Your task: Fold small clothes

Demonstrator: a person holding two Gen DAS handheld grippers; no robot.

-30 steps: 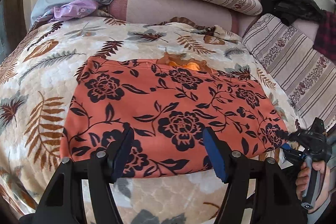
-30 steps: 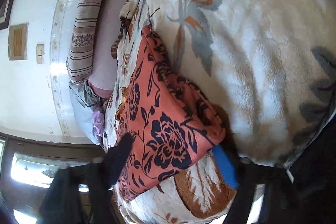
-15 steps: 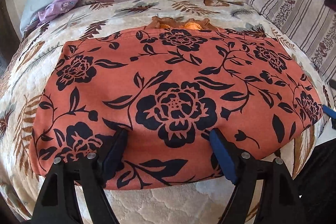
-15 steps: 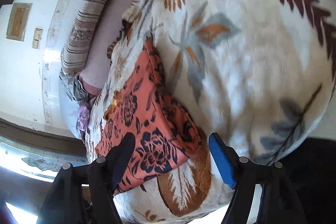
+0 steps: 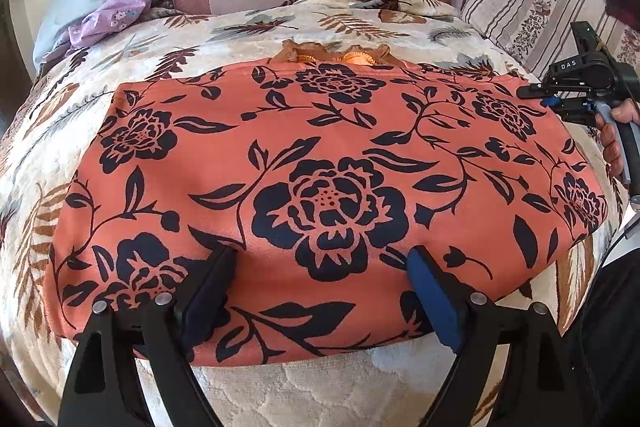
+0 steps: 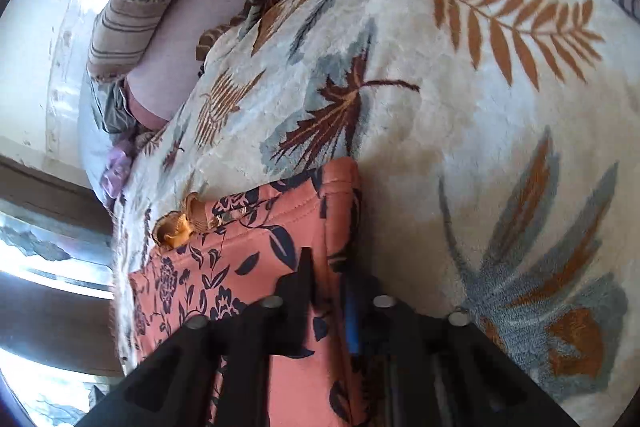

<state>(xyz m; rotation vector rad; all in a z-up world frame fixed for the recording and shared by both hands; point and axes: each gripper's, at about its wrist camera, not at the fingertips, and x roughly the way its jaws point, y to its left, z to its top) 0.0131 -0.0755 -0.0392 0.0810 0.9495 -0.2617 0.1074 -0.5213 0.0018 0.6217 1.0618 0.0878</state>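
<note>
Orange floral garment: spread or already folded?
Spread. The orange floral garment lies flat, one layer across the blanket; no fold shows.

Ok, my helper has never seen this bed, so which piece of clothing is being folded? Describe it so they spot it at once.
On the bed, find the cream blanket with leaf prints. Spread flat across its middle lies the orange garment, with a ruffled edge peeking out at its far side. Its bold dark-blue flowers set it apart from the crumpled lilac cloth near the pillows.
</note>
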